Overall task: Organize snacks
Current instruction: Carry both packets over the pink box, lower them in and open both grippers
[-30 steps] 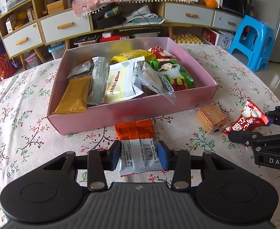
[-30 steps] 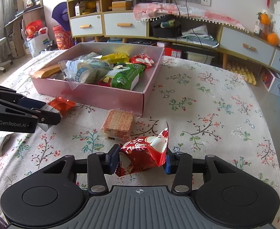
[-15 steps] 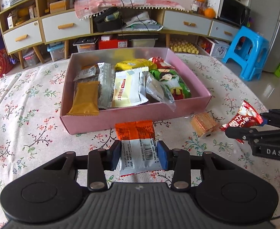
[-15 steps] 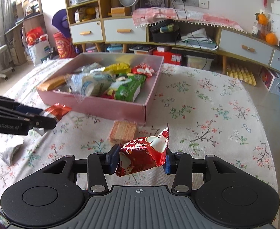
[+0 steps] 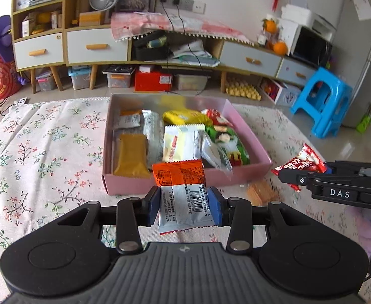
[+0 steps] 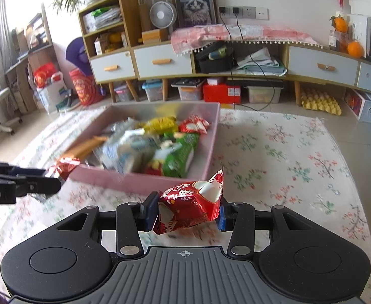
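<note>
While you hold both snacks above the table:
Left gripper (image 5: 183, 207): pinching orange-and-silver packet (image 5: 183, 192) at pink box (image 5: 246, 174) near edge.
Right gripper (image 6: 185, 211): pinching red packet (image 6: 190, 204) — bare cloth beside box's right wall.

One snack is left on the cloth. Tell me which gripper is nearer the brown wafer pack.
Right. The right gripper, holding the red candy bag, hangs just right of the brown wafer pack. The left gripper, holding the orange-and-white packet, sits farther to its left.
</note>
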`<move>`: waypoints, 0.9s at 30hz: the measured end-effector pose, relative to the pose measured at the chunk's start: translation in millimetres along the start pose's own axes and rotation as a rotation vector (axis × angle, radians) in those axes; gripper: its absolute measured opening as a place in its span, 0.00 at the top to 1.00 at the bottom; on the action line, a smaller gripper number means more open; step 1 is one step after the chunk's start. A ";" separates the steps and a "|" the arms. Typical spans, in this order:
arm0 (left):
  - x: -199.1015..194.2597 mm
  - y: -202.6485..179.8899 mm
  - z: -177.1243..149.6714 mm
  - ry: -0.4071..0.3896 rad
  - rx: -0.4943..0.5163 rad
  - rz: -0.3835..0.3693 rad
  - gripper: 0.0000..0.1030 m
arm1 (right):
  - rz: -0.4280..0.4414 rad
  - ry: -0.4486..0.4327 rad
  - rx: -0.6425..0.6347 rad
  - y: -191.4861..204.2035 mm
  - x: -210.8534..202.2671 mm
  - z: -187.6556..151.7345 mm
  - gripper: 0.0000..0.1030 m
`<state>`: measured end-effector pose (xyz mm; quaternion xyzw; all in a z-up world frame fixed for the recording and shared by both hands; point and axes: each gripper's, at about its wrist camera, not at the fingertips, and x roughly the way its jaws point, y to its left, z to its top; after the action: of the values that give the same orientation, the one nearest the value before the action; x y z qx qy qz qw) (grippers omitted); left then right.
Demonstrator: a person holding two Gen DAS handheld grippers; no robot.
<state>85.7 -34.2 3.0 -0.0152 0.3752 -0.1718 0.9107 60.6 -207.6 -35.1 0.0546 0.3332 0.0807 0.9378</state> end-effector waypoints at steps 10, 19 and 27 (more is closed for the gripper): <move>34.2 13.2 13.9 -0.036 -0.053 0.041 0.63 | 0.027 0.003 0.063 19.5 32.5 24.6 0.59; 51.2 31.9 20.2 -0.042 -0.116 0.072 0.63 | 0.044 0.023 0.124 32.3 63.1 36.5 0.59; 59.5 45.4 24.0 -0.052 -0.169 0.113 0.63 | 0.057 -0.006 0.236 29.9 83.0 48.5 0.58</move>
<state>155.1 -13.2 -27.2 -0.0753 0.3648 -0.0876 0.9239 151.4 -165.0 -44.1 0.1744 0.3360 0.0675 0.9231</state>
